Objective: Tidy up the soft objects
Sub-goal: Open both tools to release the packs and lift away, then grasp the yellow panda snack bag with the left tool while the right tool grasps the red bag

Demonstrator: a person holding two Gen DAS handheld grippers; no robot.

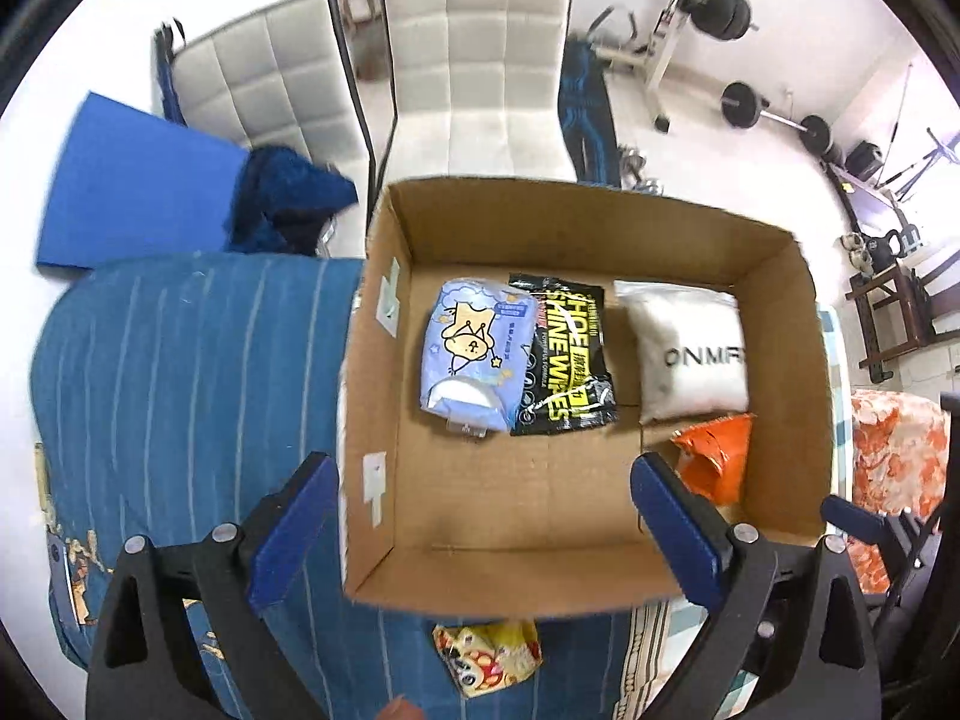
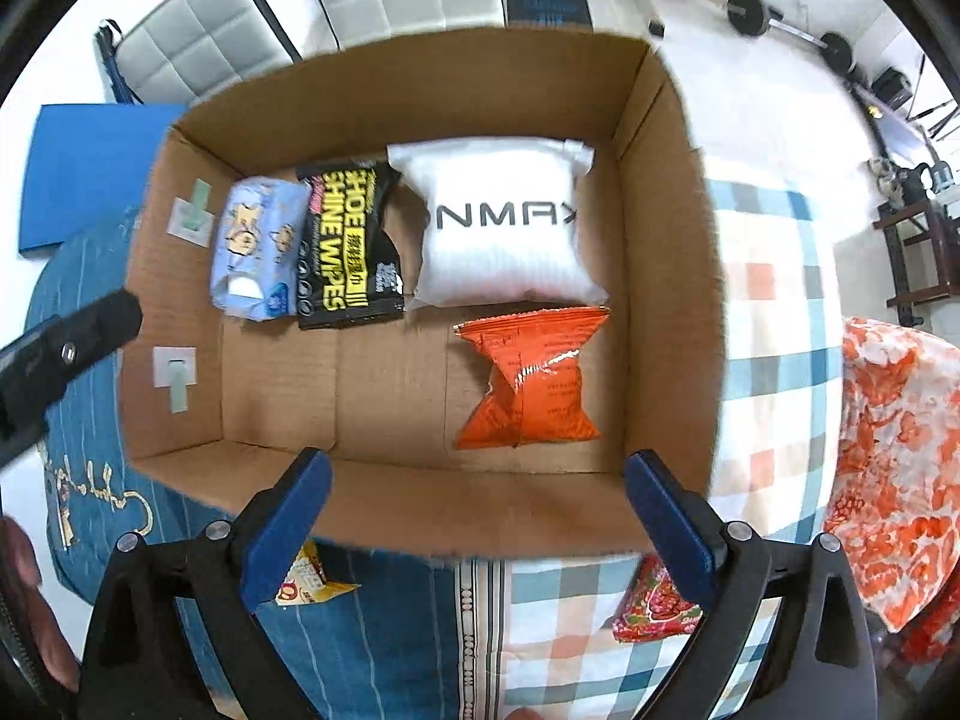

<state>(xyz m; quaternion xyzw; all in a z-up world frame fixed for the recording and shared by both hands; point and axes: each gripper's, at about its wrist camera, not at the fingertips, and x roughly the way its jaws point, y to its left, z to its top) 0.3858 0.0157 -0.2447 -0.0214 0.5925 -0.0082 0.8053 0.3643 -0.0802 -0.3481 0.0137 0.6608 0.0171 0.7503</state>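
Lying beyond right hand-held gripper (image 2: 477, 501): orange packet (image 2: 531, 381).

The black pack (image 2: 351, 246) reads "SHOE SHINE WIPES" in yellow. The white pouch (image 2: 504, 228) shows "NMAX", seemingly cut off at both ends. The orange packet's (image 2: 531, 381) print is illegible.

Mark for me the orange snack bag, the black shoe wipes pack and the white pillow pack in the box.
Crinkled orange foil snack bag (image 2: 531, 381): right wrist view, on its pinched middle.
Flat black shoe-wipes pack with yellow lettering (image 2: 348, 246): right wrist view, on the lettering.
Puffy white plastic pillow pack (image 2: 504, 246): right wrist view, below its printed letters.
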